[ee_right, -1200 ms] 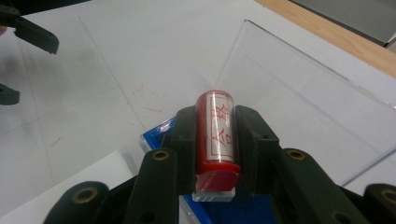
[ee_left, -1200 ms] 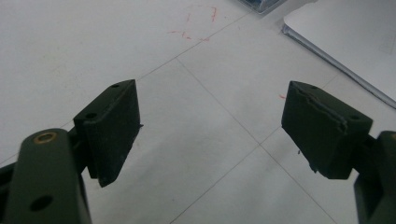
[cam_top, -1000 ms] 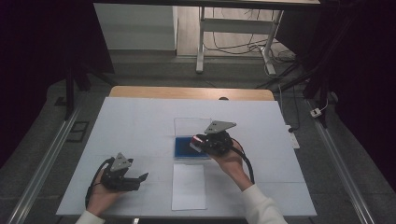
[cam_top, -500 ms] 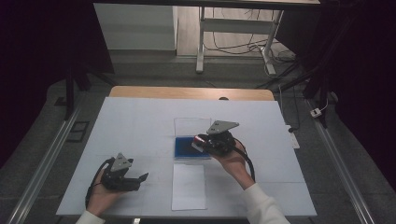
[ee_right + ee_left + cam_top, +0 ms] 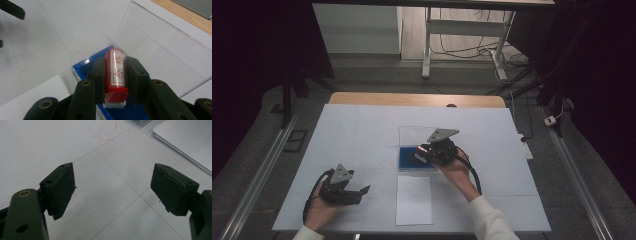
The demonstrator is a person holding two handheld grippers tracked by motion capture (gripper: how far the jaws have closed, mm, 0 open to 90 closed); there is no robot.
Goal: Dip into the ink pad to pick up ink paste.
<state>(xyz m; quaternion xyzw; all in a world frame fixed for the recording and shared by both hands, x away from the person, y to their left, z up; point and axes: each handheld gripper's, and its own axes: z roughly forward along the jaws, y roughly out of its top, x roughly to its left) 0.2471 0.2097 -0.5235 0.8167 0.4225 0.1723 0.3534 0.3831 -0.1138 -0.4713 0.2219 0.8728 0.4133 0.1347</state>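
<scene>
My right gripper (image 5: 115,75) is shut on a red stamp (image 5: 115,72) with a white label and red characters, held above a blue ink pad (image 5: 82,67) in a clear case with its lid (image 5: 160,47) open. In the high view the right gripper (image 5: 424,152) hovers over the blue ink pad (image 5: 409,159) at mid table. My left gripper (image 5: 362,192) rests low at the front left, open, with nothing between its fingers (image 5: 61,187). A white sheet of paper (image 5: 414,200) lies in front of the pad.
A white cover (image 5: 362,135) spreads over the table, with faint red marks (image 5: 105,132) on it. A wooden table edge (image 5: 412,100) shows at the back. A corner of the paper (image 5: 185,137) lies ahead of the left gripper.
My right gripper has shifted slightly with the stamp over the ink pad. The left gripper has barely moved.
</scene>
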